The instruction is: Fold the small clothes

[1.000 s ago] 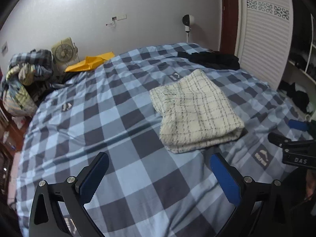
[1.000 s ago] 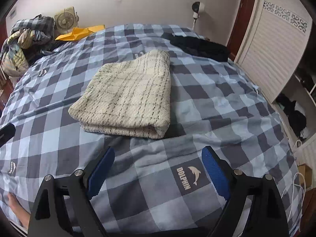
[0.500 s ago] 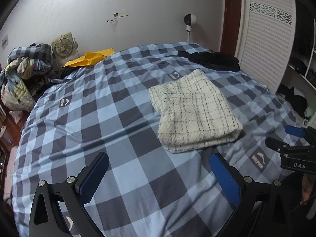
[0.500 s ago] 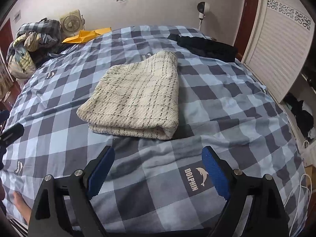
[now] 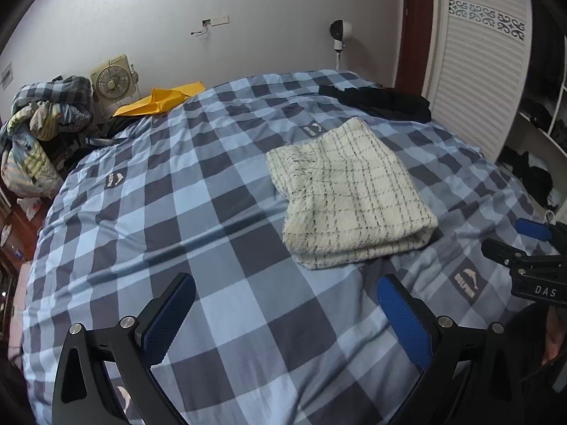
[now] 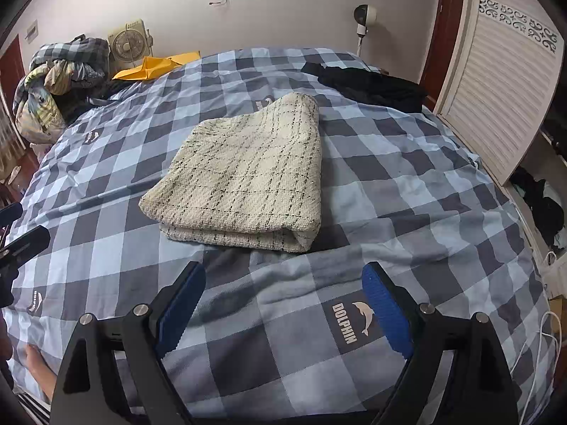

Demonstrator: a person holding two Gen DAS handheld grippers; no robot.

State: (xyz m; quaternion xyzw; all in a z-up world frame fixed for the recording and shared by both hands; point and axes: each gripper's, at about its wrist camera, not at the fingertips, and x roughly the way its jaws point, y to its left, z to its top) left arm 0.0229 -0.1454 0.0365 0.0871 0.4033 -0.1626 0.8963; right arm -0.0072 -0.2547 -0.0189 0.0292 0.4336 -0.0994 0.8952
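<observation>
Cream garment lies folded on bed; fold looks done. Left tool and right tool wide, empty.

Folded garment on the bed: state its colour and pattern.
Cream with a thin black check; the folded garment shows best in the right wrist view.

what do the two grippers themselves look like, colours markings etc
Both are alike: the left gripper and right gripper have matte black angular frames with triangular cut-outs and round silver bolt heads at the joints. The jaws carry long blue textured pads. In the left wrist view, the right gripper's black body shows white lettering "DAS". No cables or sleeves are visible on either.
</observation>
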